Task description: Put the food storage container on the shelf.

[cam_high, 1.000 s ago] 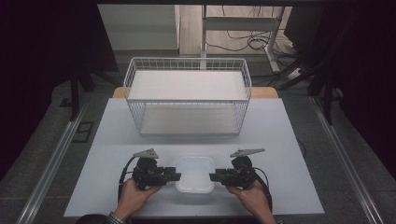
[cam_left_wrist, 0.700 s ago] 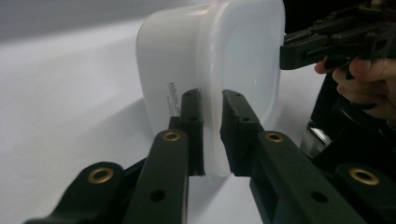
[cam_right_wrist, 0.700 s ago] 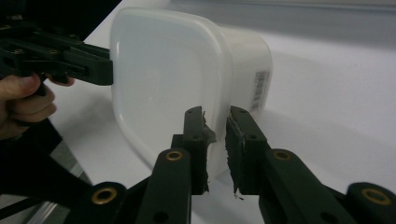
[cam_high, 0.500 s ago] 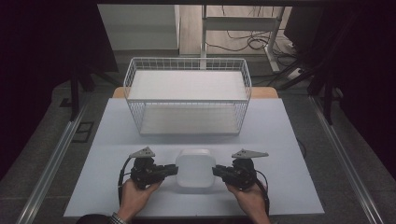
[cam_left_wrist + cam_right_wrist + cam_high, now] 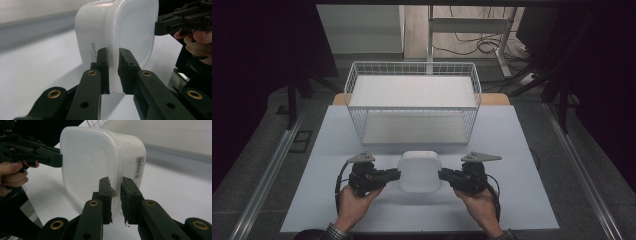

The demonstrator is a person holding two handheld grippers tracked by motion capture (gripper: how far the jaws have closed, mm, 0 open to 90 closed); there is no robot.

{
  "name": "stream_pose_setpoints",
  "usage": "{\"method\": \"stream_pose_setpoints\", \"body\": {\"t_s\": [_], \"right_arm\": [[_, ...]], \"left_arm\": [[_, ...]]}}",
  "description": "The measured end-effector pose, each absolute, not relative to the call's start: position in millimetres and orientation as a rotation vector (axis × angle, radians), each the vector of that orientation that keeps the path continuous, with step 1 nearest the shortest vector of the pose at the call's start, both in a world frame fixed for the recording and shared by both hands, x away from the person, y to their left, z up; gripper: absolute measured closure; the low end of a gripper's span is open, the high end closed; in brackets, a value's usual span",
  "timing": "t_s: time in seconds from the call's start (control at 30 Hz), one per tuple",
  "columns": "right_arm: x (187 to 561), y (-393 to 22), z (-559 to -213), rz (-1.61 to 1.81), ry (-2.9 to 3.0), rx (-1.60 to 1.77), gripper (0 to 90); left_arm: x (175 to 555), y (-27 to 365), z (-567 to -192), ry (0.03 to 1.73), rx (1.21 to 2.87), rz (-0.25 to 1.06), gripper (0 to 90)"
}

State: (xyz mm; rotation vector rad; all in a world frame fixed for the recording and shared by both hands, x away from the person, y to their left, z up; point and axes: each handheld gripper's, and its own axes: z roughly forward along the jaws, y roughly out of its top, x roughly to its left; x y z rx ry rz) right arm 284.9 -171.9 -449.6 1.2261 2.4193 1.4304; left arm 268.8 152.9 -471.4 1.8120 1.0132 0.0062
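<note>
A white translucent plastic container [image 5: 419, 171] hangs between both grippers above the white table [image 5: 517, 150], tipped so a broad face points up. My left gripper [image 5: 398, 174] pinches its left rim and my right gripper [image 5: 441, 174] its right rim. Both pairs of jaws have just been closing with the rim between them. In the left gripper view, the left gripper [image 5: 113, 72] clamps the thin rim of the container [image 5: 130, 32], with the right gripper [image 5: 175, 23] at the far edge. In the right gripper view, the right gripper [image 5: 115, 195] grips the container [image 5: 85, 162], and the left gripper [image 5: 45, 155] is opposite.
A white wire basket [image 5: 412, 67] with a white floor stands on the table just beyond the container. Bare table surface lies to either side of the hands. Dark floor, cables and metal legs surround the table.
The container lay low and flat between the grippers; it now stands tipped up and a little nearer the basket. Both grippers have closed on its rim.
</note>
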Motion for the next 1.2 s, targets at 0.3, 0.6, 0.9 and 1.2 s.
{"method": "stream_pose_setpoints", "body": {"t_s": [0.3, 0.6, 0.9, 1.2], "right_arm": [[298.8, -166.4, -426.1, 1.441, 2.393, 1.174, 78.5], [314.9, -165.0, -405.5, 1.494, 2.354, 1.140, 78.5], [327.3, -163.1, -386.1, 1.521, 2.331, 1.129, 78.5], [342.9, -157.9, -355.7, 1.546, 2.297, 1.089, 78.4]], "left_arm": [[280.4, 156.1, -447.2, 0.993, 1.805, 0.065, 80.3], [292.4, 158.3, -421.2, 0.974, 1.792, 0.108, 80.3], [304.6, 161.3, -397.7, 0.962, 1.782, 0.133, 80.4], [317.3, 165.7, -366.4, 0.946, 1.764, 0.171, 80.5]]}}
